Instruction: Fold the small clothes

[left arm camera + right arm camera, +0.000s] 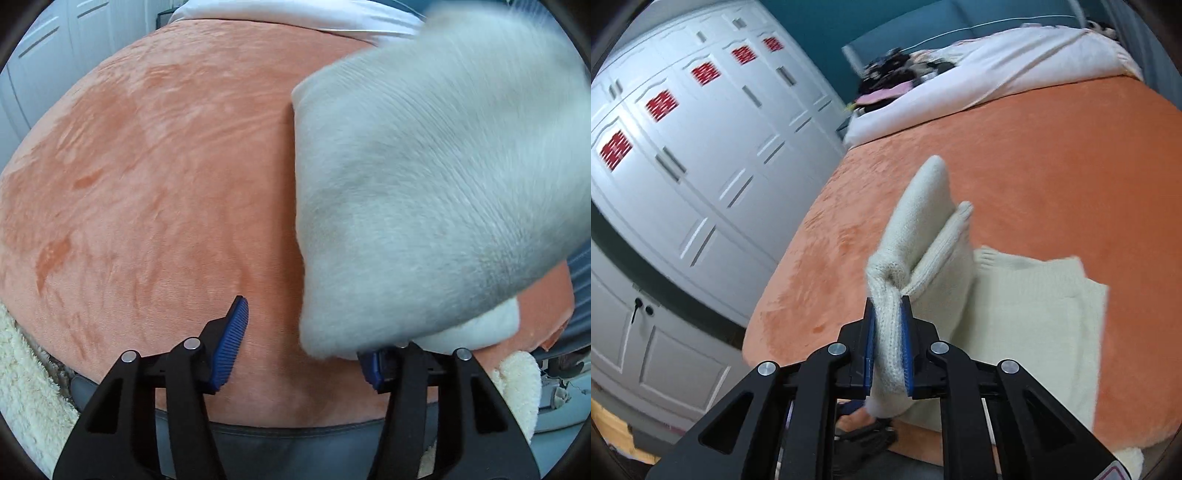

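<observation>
The cream garment (923, 266) is ribbed knit wool, soft and matt. The orange blanket (166, 184) is plush velvety fleece – brushed nap showing darker streaks. The right gripper (889, 306) has matt black plastic arms, ridged blue rubber pads (907, 332), shiny metal rivets. Wardrobe doors (701, 155) – smooth white paint.

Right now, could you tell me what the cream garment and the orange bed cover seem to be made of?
Cream garment: knitted yarn, probably wool or acrylic; ribbed stitch rows show where the right gripper pinches it.
Orange bed cover: plush fleece or velvet-like fabric, matte; brushed nap leaves darker and lighter streaks.
</observation>
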The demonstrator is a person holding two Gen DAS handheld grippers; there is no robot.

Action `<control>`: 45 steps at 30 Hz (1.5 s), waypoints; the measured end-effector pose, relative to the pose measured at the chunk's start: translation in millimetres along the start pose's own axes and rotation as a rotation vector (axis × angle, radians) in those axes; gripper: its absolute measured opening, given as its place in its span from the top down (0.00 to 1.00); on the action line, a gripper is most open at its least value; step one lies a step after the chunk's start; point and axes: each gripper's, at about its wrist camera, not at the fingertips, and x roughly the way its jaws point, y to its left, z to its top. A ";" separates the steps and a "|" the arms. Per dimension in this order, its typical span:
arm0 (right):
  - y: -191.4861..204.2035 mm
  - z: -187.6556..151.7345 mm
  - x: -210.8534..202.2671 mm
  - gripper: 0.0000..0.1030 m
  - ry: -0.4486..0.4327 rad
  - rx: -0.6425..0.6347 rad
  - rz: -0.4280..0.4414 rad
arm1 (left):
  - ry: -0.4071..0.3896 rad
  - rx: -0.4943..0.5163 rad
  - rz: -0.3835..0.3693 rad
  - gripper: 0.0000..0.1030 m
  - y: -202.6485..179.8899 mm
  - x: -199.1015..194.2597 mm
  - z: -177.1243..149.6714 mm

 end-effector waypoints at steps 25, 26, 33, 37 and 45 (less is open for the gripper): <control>-161.4 -83.2 44.3 0.63 0.119 0.212 -0.206 | -0.134 0.058 -0.067 0.10 -46.0 -49.6 48.9; -158.7 -81.2 39.4 0.79 0.112 0.203 -0.177 | -0.136 0.068 -0.070 0.10 -48.0 -47.2 52.6; -133.1 -88.3 -29.8 0.82 -0.030 0.122 -0.249 | -0.123 0.125 -0.052 0.10 -69.0 -30.7 49.0; -176.8 -123.0 10.2 0.76 0.115 0.216 -0.283 | -0.042 0.133 -0.017 0.10 -74.8 -0.4 41.6; -184.8 -106.3 -27.5 0.47 0.023 0.308 -0.232 | -0.030 0.124 0.017 0.10 -76.4 9.4 44.2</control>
